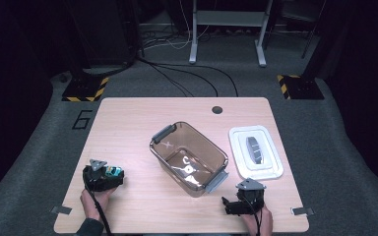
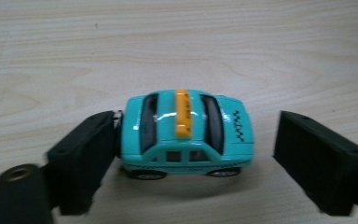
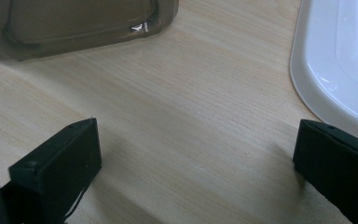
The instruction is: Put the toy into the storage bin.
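High view: small teal die-cast toy taxi with orange roof sign (image 1: pixel 113 172), on the pale wooden bench (image 1: pixel 128 128) at its near left, between the jaws of the left claw (image 1: pixel 109 176). The person's left hand (image 1: pixel 94 199) comes in low from the bench's near edge. Clear brown plastic tub with grey latches (image 1: pixel 189 157) stands mid-bench; white plastic lid (image 1: pixel 255 151) lies flat to its right. Right claw (image 1: pixel 232 205) rests near the tub's near corner.

Left gripper view: toy taxi on its wheels, side-on. Jaws spread; one touches the car's end, the other stands apart. Judged light, rigid, glossy and prone to roll; best taken end to end across the bumpers, low on the body.

Right gripper view: right claw (image 3: pixel 193 163) spread wide over bare bench, pinching nothing, tub and lid ahead
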A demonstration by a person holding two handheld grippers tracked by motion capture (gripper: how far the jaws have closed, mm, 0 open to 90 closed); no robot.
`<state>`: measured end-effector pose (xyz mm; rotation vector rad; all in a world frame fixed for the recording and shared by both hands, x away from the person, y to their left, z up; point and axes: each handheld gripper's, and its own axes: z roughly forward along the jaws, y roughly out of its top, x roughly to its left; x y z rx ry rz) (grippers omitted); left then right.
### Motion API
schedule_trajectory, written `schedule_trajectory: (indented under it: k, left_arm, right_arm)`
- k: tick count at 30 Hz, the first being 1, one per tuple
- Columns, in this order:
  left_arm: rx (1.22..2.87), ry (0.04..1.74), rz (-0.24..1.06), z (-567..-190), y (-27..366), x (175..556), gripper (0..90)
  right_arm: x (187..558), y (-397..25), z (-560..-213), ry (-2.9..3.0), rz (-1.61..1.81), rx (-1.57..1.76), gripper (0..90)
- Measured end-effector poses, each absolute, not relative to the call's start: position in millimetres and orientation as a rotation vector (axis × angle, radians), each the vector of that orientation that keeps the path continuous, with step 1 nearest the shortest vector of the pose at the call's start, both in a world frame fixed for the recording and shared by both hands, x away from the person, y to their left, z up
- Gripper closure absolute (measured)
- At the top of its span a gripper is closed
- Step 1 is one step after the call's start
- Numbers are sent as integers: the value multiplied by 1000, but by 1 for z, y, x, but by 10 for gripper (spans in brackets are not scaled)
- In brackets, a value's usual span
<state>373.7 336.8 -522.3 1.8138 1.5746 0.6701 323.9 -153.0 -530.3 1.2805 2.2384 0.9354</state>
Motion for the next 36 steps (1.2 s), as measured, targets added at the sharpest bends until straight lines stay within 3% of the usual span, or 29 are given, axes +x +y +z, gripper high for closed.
schedule_trajectory:
  k: [4, 25, 36]
  left_arm:
    - [1834, 1568, 654, -526, 336, 373, 234]
    - [1824, 1518, 688, -528, 336, 370, 246]
    - [1851, 1448, 660, -511, 340, 365, 245]
  right_arm:
    - [324, -153, -530, 2236, 936, 1282, 5]
    - [324, -153, -530, 2237, 938, 1285, 10]
    - [324, -153, -530, 2237, 938, 1282, 10]
